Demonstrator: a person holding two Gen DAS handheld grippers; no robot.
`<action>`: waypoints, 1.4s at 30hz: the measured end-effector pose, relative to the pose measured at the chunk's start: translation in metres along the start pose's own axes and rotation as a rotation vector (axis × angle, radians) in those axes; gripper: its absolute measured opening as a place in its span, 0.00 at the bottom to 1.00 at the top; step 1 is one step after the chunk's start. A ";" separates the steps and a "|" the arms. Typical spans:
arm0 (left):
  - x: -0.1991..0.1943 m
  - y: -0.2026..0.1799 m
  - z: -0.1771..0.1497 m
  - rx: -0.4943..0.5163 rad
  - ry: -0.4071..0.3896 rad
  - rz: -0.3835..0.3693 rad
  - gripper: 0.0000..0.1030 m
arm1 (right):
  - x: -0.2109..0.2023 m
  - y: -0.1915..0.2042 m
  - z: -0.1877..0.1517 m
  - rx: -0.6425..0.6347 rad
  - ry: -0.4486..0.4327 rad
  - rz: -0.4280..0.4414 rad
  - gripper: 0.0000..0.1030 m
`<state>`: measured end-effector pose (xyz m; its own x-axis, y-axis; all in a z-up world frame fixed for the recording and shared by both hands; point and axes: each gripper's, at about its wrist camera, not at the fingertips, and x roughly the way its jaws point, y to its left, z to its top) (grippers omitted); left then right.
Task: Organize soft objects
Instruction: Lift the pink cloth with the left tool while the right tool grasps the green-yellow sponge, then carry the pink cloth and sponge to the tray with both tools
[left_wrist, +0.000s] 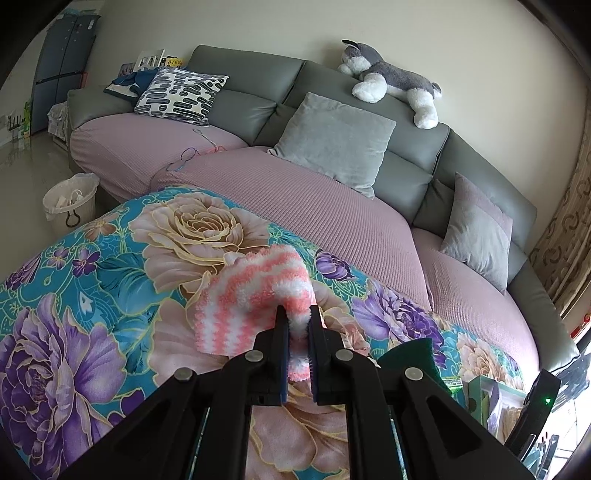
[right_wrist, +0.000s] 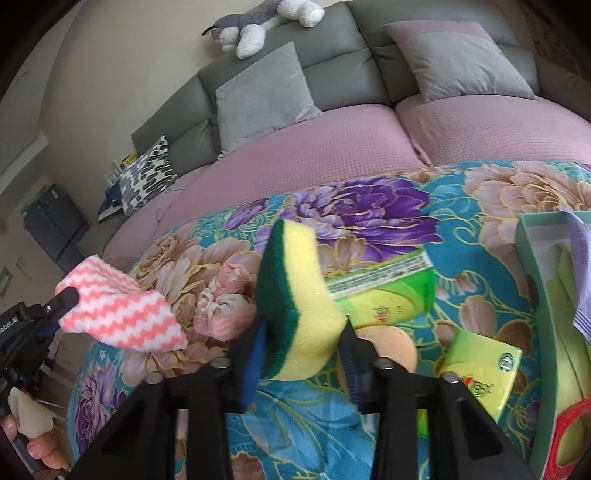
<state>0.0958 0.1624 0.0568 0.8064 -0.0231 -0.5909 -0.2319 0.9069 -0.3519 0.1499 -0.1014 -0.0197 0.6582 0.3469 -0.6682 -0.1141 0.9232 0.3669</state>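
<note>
Left gripper (left_wrist: 298, 325) fingers pinch the striped cloth (left_wrist: 255, 299); right gripper (right_wrist: 304, 354) fingers clamp the sponge (right_wrist: 299, 306).

The green box (right_wrist: 546, 332) is cut off by the right frame edge. The peach round object (right_wrist: 391, 345) is largely hidden behind the right tool (right_wrist: 303, 343). Print on the green packets (right_wrist: 480, 376) is unreadable.
</note>
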 end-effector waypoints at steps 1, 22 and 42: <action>0.000 0.000 0.000 0.000 -0.001 0.000 0.09 | 0.000 0.001 0.000 -0.003 -0.003 0.001 0.35; -0.027 -0.042 -0.001 0.072 -0.062 -0.103 0.09 | -0.074 -0.012 0.014 0.041 -0.151 0.018 0.32; -0.045 -0.189 -0.057 0.298 -0.022 -0.343 0.09 | -0.192 -0.146 0.009 0.222 -0.296 -0.271 0.32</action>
<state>0.0722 -0.0319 0.1082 0.8215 -0.3371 -0.4599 0.2145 0.9300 -0.2986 0.0468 -0.3043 0.0612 0.8302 0.0056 -0.5575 0.2327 0.9052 0.3557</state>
